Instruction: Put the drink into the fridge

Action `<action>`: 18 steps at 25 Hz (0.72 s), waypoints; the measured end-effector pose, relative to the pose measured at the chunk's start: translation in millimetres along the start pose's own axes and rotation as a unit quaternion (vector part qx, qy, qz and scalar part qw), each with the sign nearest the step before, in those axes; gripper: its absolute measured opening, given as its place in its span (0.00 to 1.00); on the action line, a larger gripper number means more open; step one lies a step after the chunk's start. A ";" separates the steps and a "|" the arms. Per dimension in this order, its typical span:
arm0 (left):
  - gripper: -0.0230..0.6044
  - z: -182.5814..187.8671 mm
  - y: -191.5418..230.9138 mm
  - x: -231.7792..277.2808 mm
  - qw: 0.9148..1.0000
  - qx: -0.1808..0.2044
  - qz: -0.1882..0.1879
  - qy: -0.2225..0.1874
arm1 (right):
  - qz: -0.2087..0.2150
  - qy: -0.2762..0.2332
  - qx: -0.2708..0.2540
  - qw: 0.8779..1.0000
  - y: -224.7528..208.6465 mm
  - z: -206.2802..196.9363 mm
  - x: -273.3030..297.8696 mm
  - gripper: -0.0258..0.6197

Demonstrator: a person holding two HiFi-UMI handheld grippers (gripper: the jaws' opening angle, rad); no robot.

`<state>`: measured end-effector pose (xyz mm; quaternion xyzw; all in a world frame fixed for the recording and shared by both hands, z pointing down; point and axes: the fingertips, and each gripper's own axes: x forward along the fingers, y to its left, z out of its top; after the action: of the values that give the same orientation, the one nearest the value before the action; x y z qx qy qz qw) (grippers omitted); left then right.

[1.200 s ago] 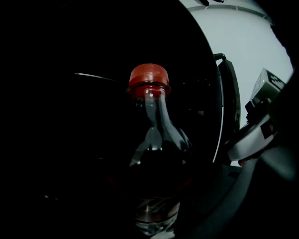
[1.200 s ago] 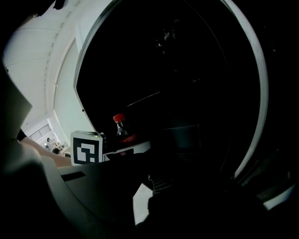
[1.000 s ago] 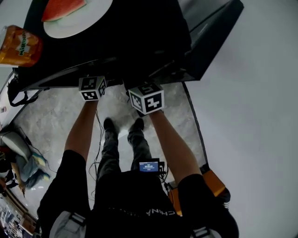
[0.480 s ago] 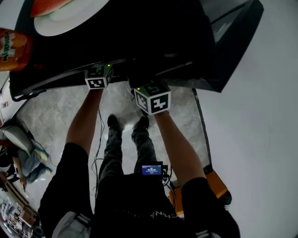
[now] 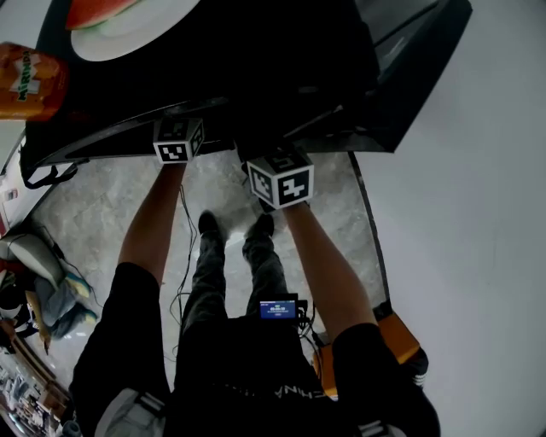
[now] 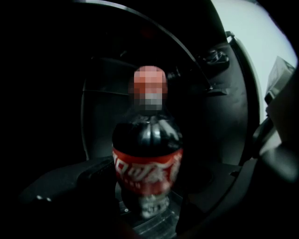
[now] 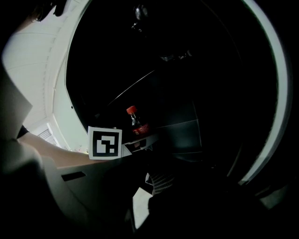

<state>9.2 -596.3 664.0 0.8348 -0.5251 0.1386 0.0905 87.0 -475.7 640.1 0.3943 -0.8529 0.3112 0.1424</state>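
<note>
Head view: the fridge stands low before the person, with its door swung open at its right. On the fridge top sits a plate bearing watermelon. An orange bottle is at the top's left edge. The left gripper and right gripper reach in side by side under the top's front edge, tips hidden.

Left gripper view: the cola stands upright on a clear shelf inside the fridge, between the jaws. The jaws have just been opening and are now released, standing wide and clear of the cola on both sides.

Right gripper view: the cola shows inside the fridge, just beyond the left gripper's cube. The right gripper's own jaws are lost in darkness, so their state cannot be told.
</note>
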 end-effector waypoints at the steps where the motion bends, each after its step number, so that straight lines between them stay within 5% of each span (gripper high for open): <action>1: 0.60 2.3 -1.8 -5.3 1.000 0.001 -0.001 -0.005 | -0.002 0.001 0.001 1.000 -0.9 -1.0 -2.4 0.06; 6: 0.60 11.9 -7.5 -52.0 1.000 0.022 -0.001 -0.019 | -0.016 0.019 0.007 1.000 6.7 -10.6 -11.9 0.06; 12: 0.57 0.2 1.7 -129.7 0.999 -0.039 -0.033 -0.007 | -0.020 0.026 -0.002 0.999 40.5 -0.5 -9.0 0.06; 18: 0.23 -1.3 -29.6 -223.7 0.994 -0.079 -0.072 0.022 | -0.018 0.035 -0.008 0.999 73.8 -3.1 -50.0 0.06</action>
<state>-56.0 -392.7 592.1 0.8575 -0.4706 0.1085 0.1775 63.2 -408.0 587.2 0.3973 -0.8427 0.3154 0.1805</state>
